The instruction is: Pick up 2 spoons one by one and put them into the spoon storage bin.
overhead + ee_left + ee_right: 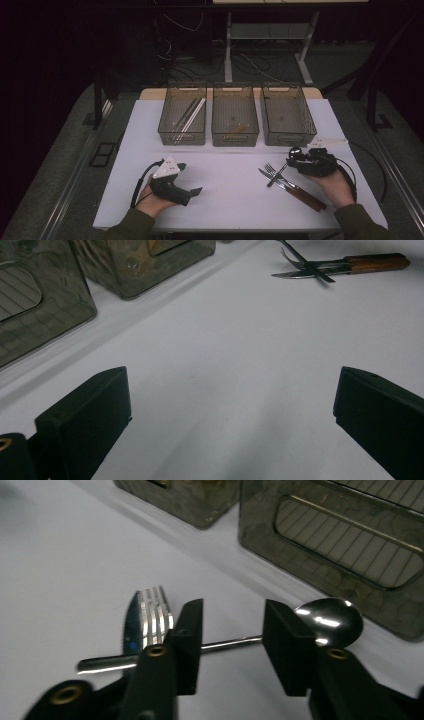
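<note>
- The white table (pixel 225 200) carries three grey bins (pixel 235 117) in a row at its far edge.
- A fork (pixel 272 170), a knife (pixel 270 176) and a spoon (pixel 282 167) lie together near the right side.

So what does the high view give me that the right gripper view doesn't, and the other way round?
The high view adds the left gripper, open with nothing between its jaws, the thin rods in the left bin, and the wooden handles. The right gripper view adds the serrated edge of the knife and the stem of the spoon crossing the gap at the right gripper. Shared: fork, knife, spoon, bins.
</note>
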{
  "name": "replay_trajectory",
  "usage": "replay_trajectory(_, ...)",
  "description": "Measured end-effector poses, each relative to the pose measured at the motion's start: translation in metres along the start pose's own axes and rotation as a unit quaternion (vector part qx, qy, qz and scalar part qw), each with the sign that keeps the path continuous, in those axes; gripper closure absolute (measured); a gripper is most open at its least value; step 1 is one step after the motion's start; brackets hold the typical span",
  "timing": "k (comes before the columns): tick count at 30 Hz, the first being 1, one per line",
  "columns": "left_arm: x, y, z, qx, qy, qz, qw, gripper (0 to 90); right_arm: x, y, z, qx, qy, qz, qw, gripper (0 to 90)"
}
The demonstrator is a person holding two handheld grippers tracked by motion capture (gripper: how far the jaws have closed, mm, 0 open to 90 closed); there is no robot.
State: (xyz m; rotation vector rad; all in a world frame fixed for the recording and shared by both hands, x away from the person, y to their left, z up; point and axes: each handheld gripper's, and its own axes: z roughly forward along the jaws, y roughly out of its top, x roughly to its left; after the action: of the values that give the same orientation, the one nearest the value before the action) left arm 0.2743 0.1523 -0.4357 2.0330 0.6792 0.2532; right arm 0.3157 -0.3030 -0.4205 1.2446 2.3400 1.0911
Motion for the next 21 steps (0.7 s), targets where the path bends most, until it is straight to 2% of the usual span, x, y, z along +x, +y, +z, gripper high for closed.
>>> replay_trajectory(3,0.001,0.000,0.000,0.001,0.000,-0.006,1.0000,0.0,-0.005,0.006,0.010,0.012,-0.006,0.000,0.9999,78.6)
replay_trajectory(5,0.002,0.000,0.000,0.002,0.000,-0.007,1.0000,0.0,-0.008,0.010,0.016,0.020,-0.015,-0.009,0.9996,84.1)
replay_trajectory(7,0.002,0.000,0.000,0.003,0.000,-0.007,1.0000,0.0,-0.012,0.013,0.021,0.026,-0.013,-0.010,0.9995,89.9)
replay_trajectory(21,0.001,0.000,0.002,0.006,-0.009,-0.002,0.9999,0.0,-0.023,0.024,0.053,0.056,-0.050,-0.011,0.9971,90.0)
